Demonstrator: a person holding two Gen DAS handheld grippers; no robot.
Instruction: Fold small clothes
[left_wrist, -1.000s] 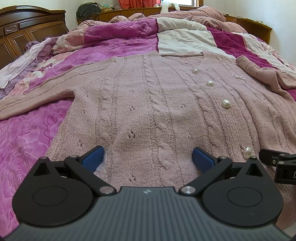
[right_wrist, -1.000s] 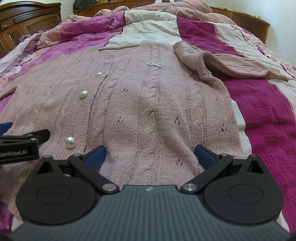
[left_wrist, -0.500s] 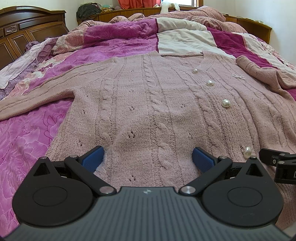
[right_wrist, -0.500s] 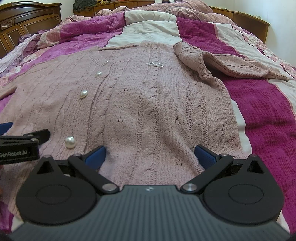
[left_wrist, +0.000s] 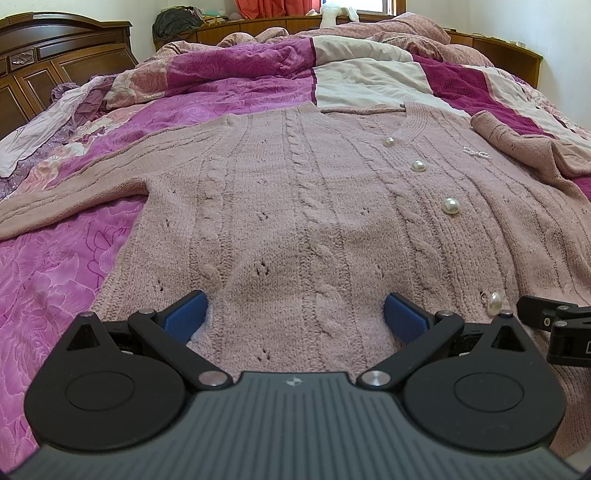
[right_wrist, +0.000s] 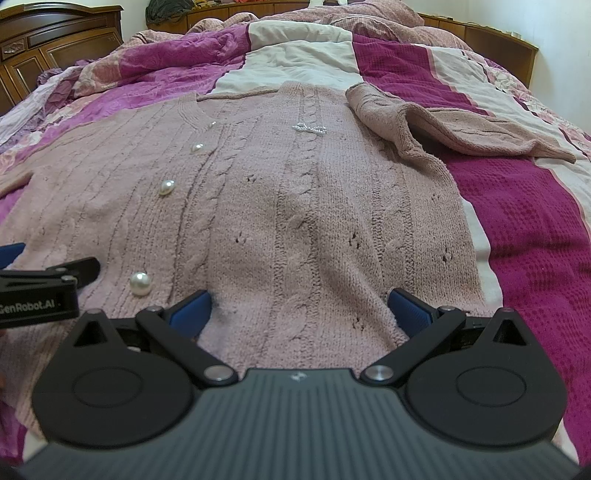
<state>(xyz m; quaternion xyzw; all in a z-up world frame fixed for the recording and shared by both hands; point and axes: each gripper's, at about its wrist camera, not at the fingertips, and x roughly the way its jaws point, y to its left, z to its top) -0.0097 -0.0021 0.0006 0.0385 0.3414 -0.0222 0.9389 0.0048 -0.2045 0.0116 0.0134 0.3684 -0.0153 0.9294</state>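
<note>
Left wrist view showed our left gripper (left_wrist: 295, 314) and right gripper (right_wrist: 299, 308), jaws apart, astride the cardigan (left_wrist: 314, 221) hem, its length toward twelve o'clock.

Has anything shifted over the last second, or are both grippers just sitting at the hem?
Nothing visibly changed. The left gripper and right gripper stay open, jaws spread over the hem of the pink cardigan, holding nothing. The cardigan lies flat on the bedspread as before, buttoned, with the sleeve folded at its far right.
</note>
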